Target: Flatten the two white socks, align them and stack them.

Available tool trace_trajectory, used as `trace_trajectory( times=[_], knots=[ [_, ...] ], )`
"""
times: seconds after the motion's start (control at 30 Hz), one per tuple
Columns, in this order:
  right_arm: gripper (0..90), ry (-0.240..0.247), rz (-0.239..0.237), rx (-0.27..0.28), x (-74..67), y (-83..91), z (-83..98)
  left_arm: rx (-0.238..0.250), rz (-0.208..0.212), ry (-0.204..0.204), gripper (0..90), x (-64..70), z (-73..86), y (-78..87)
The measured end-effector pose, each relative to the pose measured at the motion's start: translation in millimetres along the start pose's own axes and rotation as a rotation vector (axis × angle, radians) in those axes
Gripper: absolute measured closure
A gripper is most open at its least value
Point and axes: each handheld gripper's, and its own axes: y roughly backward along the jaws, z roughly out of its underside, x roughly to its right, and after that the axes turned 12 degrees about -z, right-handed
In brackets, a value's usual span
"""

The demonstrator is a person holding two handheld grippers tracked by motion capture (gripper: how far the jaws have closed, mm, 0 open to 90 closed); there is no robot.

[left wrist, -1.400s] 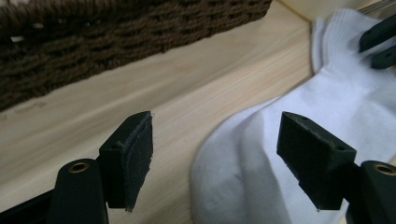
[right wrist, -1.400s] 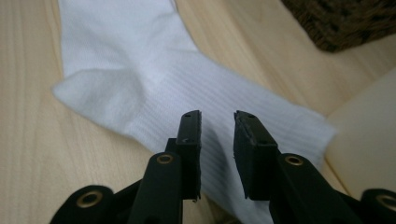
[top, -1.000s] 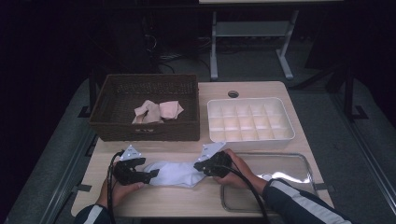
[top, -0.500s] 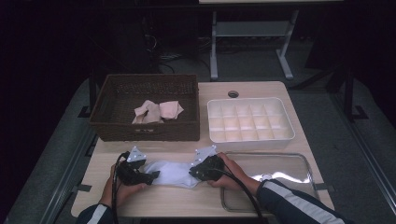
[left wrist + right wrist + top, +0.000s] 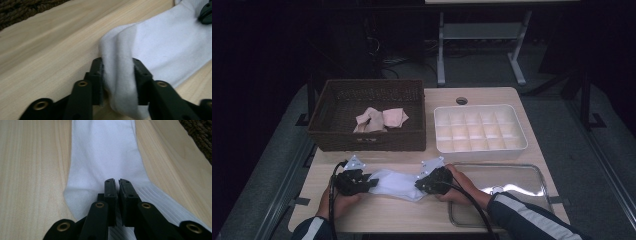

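At the near edge of the wooden table (image 5: 377, 212), two forearms come in from below, each hand wrapped round a black gripper and held low and level, the pair pointing toward each other. The left gripper (image 5: 117, 72) has just been closing and now pinches a bunched fold of the white sock (image 5: 398, 183) between its pads. The right gripper (image 5: 118, 182) is clenched almost flat on the sock's ribbed end. The sock lies stretched on the table between them, near the front edge. A sleeve (image 5: 532, 220) with pale stripes crosses a metal tray (image 5: 532, 172) at the near right. Farther back stand a dark woven basket (image 5: 367, 140) on the left, holding pinkish cloths (image 5: 379, 119), and a white divided box (image 5: 479, 131) on the right. Beyond the table the room is dark, with a pale table frame (image 5: 482, 35) on the floor
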Motion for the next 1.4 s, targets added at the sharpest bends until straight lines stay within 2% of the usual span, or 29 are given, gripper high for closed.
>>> trace_trajectory(
  times=[0.1,0.17,0.27,0.3,0.33,0.37,0.4,0.47,0.5,0.53,0.57,0.6,0.63,0.77,0.9,1.1,1.13,1.17,1.2,1.3,1.33,1.4],
  knots=[
    [84.4,-0.016,-0.002,-0.002,-0.2,-0.3,-1.2,-0.006,0.043,0.008,81.1,-1.5,1.4,1.0],
    [84.4,-0.017,-0.003,-0.002,-0.1,-0.4,-1.3,-0.004,0.051,0.014,81.5,-1.6,2.1,1.2],
    [84.3,-0.008,-0.007,-0.006,1.5,-0.3,-1.7,0.023,0.090,0.030,81.7,-3.4,2.1,6.2],
    [84.3,-0.011,-0.008,-0.008,1.8,-0.3,-1.8,0.038,0.100,0.038,81.7,-3.4,1.6,7.8],
    [84.3,-0.013,-0.008,-0.008,2.1,-0.5,-2.0,0.071,0.130,0.056,81.7,-3.7,-0.9,14.3],
    [84.3,-0.013,-0.008,-0.008,2.1,-0.5,-2.0,0.071,0.130,0.056,81.7,-3.7,-0.9,14.3],
    [84.3,-0.015,-0.008,-0.005,2.7,-0.9,-2.5,0.095,0.149,0.072,81.7,-3.0,-2.6,18.2],
    [84.2,-0.016,-0.012,-0.004,3.6,-1.8,-3.3,0.111,0.176,0.071,81.7,0.3,-5.8,23.3],
    [84.2,-0.016,-0.012,-0.004,3.6,-1.8,-3.3,0.127,0.202,0.068,81.7,2.6,-8.0,26.0],
    [84.1,-0.016,-0.018,-0.006,4.7,-2.3,-4.3,0.162,0.254,0.085,81.7,8.0,-13.7,30.0],
    [84.1,-0.015,-0.020,-0.008,4.8,-2.2,-4.4,0.162,0.254,0.085,81.7,8.0,-13.7,30.0],
    [84.0,-0.013,-0.022,-0.011,5.4,-2.3,-4.9,0.188,0.300,0.084,81.7,13.5,-21.8,32.1],
    [84.0,-0.013,-0.022,-0.011,5.4,-2.3,-4.9,0.188,0.300,0.084,81.6,13.5,-21.8,32.1],
    [83.8,-0.006,-0.040,-0.022,8.0,-4.9,-9.5,0.246,0.355,0.118,81.5,23.3,-36.9,33.7],
    [83.4,0.002,-0.062,-0.030,10.2,-7.9,-14.5,0.282,0.353,0.127,80.3,32.4,-54.5,34.5],
    [81.1,0.028,-0.070,-0.020,10.6,-10.1,-15.8,0.292,0.344,0.116,79.0,42.2,-60.6,30.7],
    [79.4,0.028,-0.069,-0.019,10.6,-9.7,-15.7,0.293,0.341,0.125,79.0,43.0,-61.0,30.2],
    [71.3,0.034,-0.061,-0.019,10.4,-6.2,-16.0,0.289,0.335,0.129,79.0,43.2,-61.8,29.2],
    [71.3,0.034,-0.061,-0.019,10.4,-6.2,-16.0,0.289,0.335,0.129,78.7,43.2,-61.8,29.2],
    [69.4,0.040,-0.039,0.015,12.0,11.5,-16.8,0.292,0.319,0.140,78.9,42.6,-62.3,27.8],
    [68.7,0.028,-0.038,0.023,12.5,17.6,-16.6,0.289,0.310,0.136,78.9,42.7,-62.5,28.0],
    [68.6,0.008,-0.013,0.038,16.0,35.4,-12.4,0.295,0.303,0.154,78.9,42.8,-62.3,28.5]
  ],
)
